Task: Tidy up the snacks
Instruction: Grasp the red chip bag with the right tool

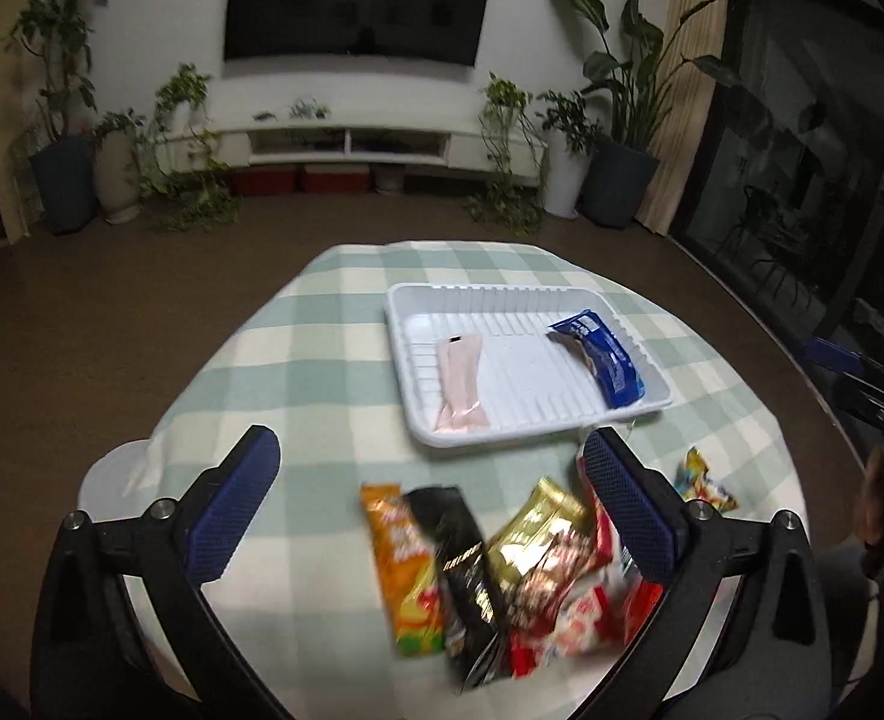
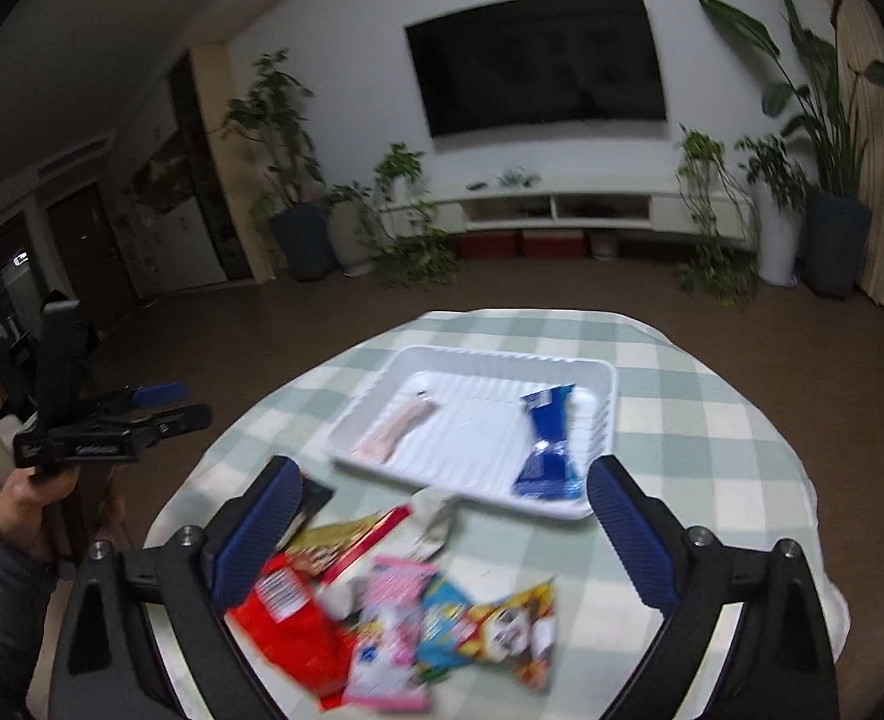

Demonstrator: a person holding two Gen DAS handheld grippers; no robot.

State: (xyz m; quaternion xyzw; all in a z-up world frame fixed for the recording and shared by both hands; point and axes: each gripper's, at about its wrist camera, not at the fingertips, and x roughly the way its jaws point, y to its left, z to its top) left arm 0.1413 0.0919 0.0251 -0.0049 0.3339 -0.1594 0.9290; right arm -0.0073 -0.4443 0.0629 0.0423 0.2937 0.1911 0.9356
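Both grippers, left and right, gape wide, empty, above loose snacks.
Tray, frame centre, holds two packets, sorted apart from the pile.

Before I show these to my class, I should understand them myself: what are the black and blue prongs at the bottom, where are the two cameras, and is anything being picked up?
There is no robot here. A person holds a hand-held gripper in each hand, and each carries a wide-angle camera looking forward along its two blue-padded prongs. One picture comes from the left gripper, the other from the right gripper. In the right view you can also see the person's left hand holding the other tool.

Both sets of jaws stand wide open with nothing between them, so nothing is held.

On the checked tablecloth sits a white tray with a pink packet and a blue packet inside. Nearer the cameras lies a loose pile of snack packets, blurred, outside the tray.
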